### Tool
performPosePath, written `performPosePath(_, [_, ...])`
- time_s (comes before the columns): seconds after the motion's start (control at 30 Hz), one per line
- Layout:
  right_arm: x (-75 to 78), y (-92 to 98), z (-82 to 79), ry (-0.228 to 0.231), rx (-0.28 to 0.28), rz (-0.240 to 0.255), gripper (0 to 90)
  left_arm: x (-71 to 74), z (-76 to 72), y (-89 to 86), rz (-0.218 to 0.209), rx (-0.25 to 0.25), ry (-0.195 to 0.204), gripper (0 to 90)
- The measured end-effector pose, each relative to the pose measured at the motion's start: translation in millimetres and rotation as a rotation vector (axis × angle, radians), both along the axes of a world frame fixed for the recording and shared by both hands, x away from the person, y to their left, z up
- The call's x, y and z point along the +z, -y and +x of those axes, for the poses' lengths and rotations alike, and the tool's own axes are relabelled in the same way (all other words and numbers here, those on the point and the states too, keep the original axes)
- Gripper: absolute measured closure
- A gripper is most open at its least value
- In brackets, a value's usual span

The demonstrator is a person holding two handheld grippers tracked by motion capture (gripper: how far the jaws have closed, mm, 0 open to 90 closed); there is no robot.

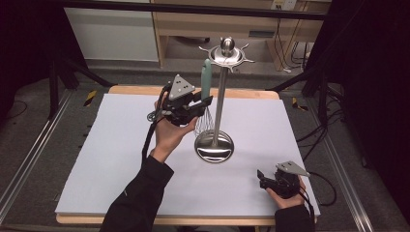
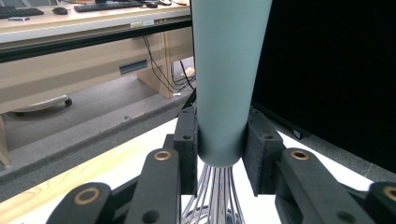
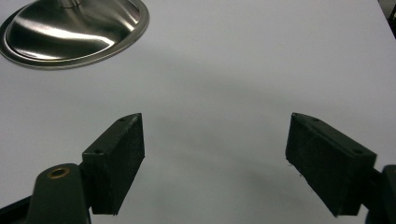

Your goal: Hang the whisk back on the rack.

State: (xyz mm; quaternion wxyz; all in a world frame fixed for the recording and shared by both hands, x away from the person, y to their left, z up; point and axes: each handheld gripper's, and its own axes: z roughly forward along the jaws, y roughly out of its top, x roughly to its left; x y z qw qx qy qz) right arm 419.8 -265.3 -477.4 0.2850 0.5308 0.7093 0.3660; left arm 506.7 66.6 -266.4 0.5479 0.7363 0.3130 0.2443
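Steel-wired whisk, teal handle upright, is clenched by the left gripper beside the utensil stand, likely for hanging, while the right gripper rests released.

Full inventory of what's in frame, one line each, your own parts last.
Whisk: 1, pale green handle, steel wires, upright beside the stand pole, handle clamped.
Utensil stand: 1, polished steel, round base, pole, hooked top, table centre.
Table: 1, white top, wood edge.
Desk: 1, light wood, background.
Left hand-held gripper: 1, black, shut on the whisk handle.
Right hand-held gripper: 1, black, open, near right table corner.
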Motion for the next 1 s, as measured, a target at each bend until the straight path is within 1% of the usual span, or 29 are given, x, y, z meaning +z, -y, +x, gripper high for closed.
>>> performPosePath(0.13, [-0.1, 0.0, 0.1, 0.001, 0.001, -0.002, 19.8, 0.4, 0.2, -0.4, -0.001, -0.009, -0.006, 68.6])
performPosePath(0.33, [0.0, 0.0, 0.2, 0.000, 0.001, -0.002, 19.7, 0.3, -0.1, -0.6, 0.001, -0.006, -0.006, 67.9])
performPosePath(0.43, [0.2, -0.1, -0.1, -0.001, -0.003, 0.001, 19.8, 0.8, -1.8, -0.7, -0.003, -0.005, -0.009, 63.8])
performPosePath(0.57, [0.2, -0.1, -0.1, 0.000, -0.002, -0.002, 19.8, 1.2, -5.4, -1.6, -0.003, -0.006, -0.004, 61.4])
performPosePath(0.63, [0.3, -0.1, -0.3, -0.001, -0.004, -0.001, 19.8, 0.9, -7.1, -3.2, 0.005, -0.010, -0.002, 60.1])
performPosePath(0.67, [0.3, -0.1, -0.3, -0.002, -0.005, -0.001, 19.7, 0.5, -8.0, -3.7, 0.001, -0.008, -0.001, 59.4])
performPosePath(0.83, [0.3, 0.1, -0.3, -0.001, -0.004, 0.000, 19.8, -1.5, -13.2, -10.2, 0.001, -0.013, 0.000, 55.1])
performPosePath(0.87, [0.1, 0.6, -0.1, 0.002, -0.004, -0.005, 19.8, -2.1, -14.4, -11.4, -0.002, -0.012, -0.001, 53.0])
performPosePath(1.0, [-0.1, 1.1, -0.2, 0.003, -0.004, -0.004, 19.7, -5.9, -19.5, -17.3, -0.007, -0.013, -0.004, 51.8])
